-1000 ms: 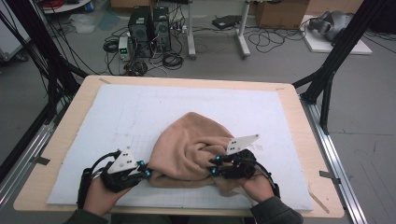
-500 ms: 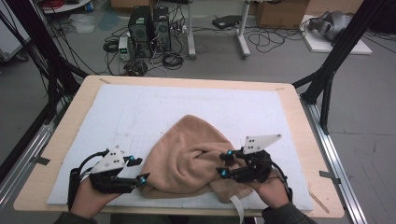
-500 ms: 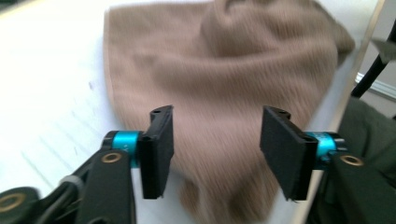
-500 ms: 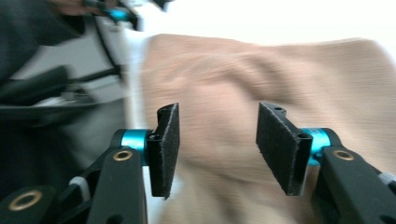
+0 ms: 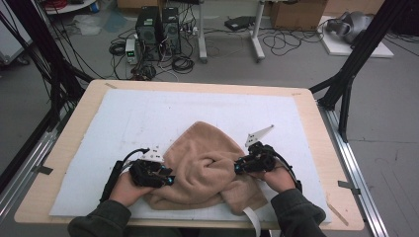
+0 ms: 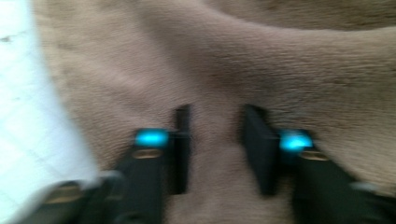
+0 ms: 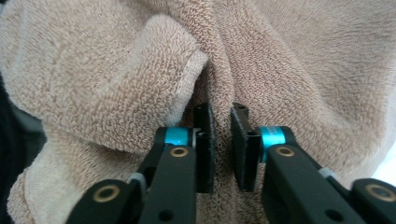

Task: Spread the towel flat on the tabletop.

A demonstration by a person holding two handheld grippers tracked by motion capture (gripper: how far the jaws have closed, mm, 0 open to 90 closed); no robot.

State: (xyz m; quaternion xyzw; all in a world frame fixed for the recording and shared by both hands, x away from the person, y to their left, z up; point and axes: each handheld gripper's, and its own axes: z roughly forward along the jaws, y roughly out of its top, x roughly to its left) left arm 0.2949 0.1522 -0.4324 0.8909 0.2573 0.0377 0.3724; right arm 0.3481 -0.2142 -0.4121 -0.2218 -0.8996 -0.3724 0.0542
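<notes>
A tan terry towel (image 5: 205, 170) is lying bunched and rumpled on the white sheet (image 5: 148, 116) that is covering the wooden bench (image 5: 84, 108), sitting toward the near edge, between the person's two hands. The left gripper (image 5: 165, 178) is pressing into the towel's left edge, with the person's left hand (image 5: 126, 186) wrapping its body just beside the cloth. In the left gripper view, which is blurred, its fingers (image 6: 183, 149) have just been closing and are standing a little apart with a ridge of the towel (image 6: 261, 70) running between them; whether the pads are actually squeezing the cloth I cannot tell for sure, though they are looking pinched on it. The right gripper (image 5: 242, 165) is meeting the towel's right side, with the right hand (image 5: 276, 177) behind it. In the right gripper view its fingers (image 7: 204, 149) have also just been closing and are now standing close together, clamping a thin fold of the towel (image 7: 107, 88) in the narrow gap, while a thicker rolled hem is bulging above and to the left of them. A white tag (image 5: 253, 221) is hanging off the towel's near side over the bench edge.
</notes>
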